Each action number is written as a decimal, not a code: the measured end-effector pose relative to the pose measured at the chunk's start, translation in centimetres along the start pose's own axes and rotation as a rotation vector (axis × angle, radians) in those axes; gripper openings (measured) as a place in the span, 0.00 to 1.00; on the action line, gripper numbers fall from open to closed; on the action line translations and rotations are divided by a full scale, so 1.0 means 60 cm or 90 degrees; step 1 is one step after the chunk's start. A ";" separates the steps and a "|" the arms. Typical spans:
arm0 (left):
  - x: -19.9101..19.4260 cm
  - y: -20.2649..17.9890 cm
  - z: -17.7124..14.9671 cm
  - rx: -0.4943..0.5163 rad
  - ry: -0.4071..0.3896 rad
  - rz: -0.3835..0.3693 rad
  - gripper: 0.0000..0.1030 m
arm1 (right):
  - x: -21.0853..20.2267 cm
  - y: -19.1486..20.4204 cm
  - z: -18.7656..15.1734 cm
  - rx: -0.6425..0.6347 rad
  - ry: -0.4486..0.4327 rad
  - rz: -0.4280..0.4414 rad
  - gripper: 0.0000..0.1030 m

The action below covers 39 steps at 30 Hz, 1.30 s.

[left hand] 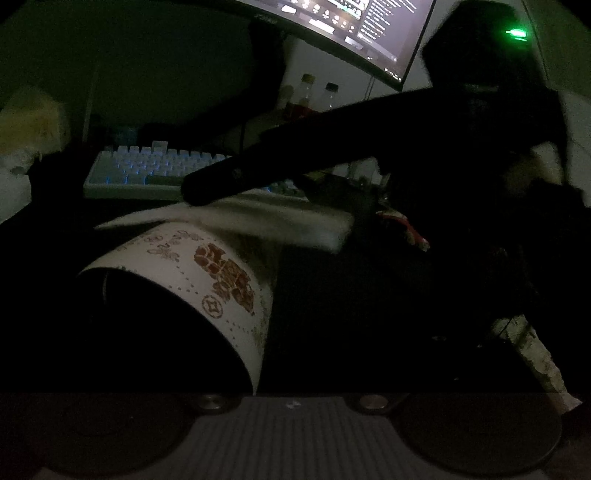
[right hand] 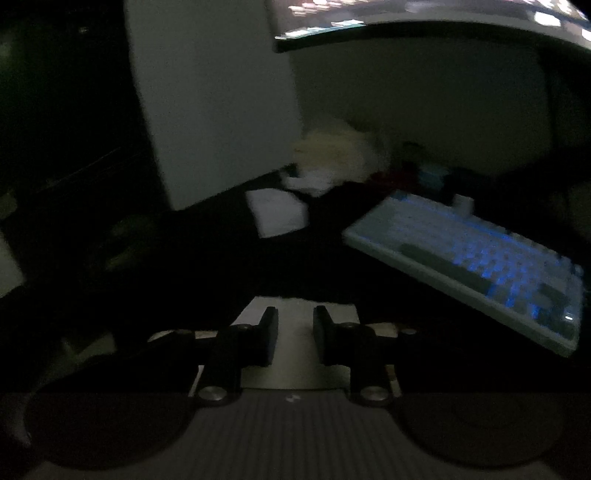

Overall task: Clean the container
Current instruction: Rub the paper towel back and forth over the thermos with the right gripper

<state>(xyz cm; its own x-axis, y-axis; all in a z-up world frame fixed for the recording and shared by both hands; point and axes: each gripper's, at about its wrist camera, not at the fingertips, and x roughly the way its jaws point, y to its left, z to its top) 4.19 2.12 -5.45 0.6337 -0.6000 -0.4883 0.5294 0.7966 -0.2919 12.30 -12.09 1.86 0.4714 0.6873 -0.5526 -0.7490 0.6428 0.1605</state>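
Observation:
The room is very dark. In the left wrist view a white paper container (left hand: pixel 221 280) with brown print lies tilted, close to the camera. My left gripper (left hand: pixel 184 332) seems shut on its wall, though the fingers are lost in shadow. From the right, my right gripper (left hand: pixel 195 192) reaches over the container and presses a white cloth (left hand: pixel 280 221) onto its upper rim. In the right wrist view the right gripper (right hand: pixel 295 328) has its two black fingers (right hand: pixel 267 332) standing close together, with the white cloth (right hand: pixel 295 354) between them.
A backlit keyboard (left hand: pixel 147 166) (right hand: pixel 480 266) lies behind the container on the dark desk, under a lit monitor (left hand: pixel 351 33). Two bottles (left hand: pixel 306 92) stand at the back. A crumpled wrapper (left hand: pixel 402 229) lies to the right. A white sheet (right hand: pixel 277 214) and a pale fluffy thing (right hand: pixel 332 158) lie further off.

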 end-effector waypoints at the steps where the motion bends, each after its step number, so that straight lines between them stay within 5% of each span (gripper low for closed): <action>1: 0.000 0.001 0.001 -0.003 0.000 -0.001 1.00 | -0.004 0.008 -0.002 -0.006 -0.001 0.025 0.24; 6: 0.001 0.001 0.003 -0.006 0.000 -0.001 1.00 | -0.010 0.006 -0.005 -0.015 -0.003 0.025 0.24; 11: 0.002 0.002 0.006 -0.008 -0.002 -0.001 1.00 | 0.004 -0.032 0.000 0.014 -0.011 -0.062 0.24; 17: 0.004 0.008 0.007 -0.012 -0.005 -0.002 1.00 | -0.007 0.025 -0.017 -0.037 -0.041 0.025 0.24; 21: 0.004 0.010 0.007 -0.017 -0.006 0.000 1.00 | -0.005 0.029 -0.021 -0.051 -0.054 0.027 0.24; 28: 0.003 0.016 0.009 -0.021 -0.009 0.007 1.00 | 0.011 -0.025 -0.013 0.010 -0.057 -0.100 0.24; 33: 0.006 0.018 0.010 -0.014 -0.016 0.032 1.00 | -0.003 0.026 -0.027 -0.025 -0.077 0.012 0.25; 37: 0.006 0.020 0.011 -0.015 -0.017 0.029 1.00 | 0.000 0.035 -0.029 -0.030 -0.082 0.035 0.24; 39: 0.005 0.022 0.012 -0.016 -0.018 0.028 1.00 | 0.008 0.015 -0.026 -0.013 -0.083 -0.007 0.24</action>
<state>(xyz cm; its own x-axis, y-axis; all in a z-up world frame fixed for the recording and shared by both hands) 5.48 2.91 -5.42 0.6719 -0.5660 -0.4776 0.4868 0.8236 -0.2910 11.14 -11.72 0.45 0.5347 0.7193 -0.4435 -0.7526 0.6440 0.1371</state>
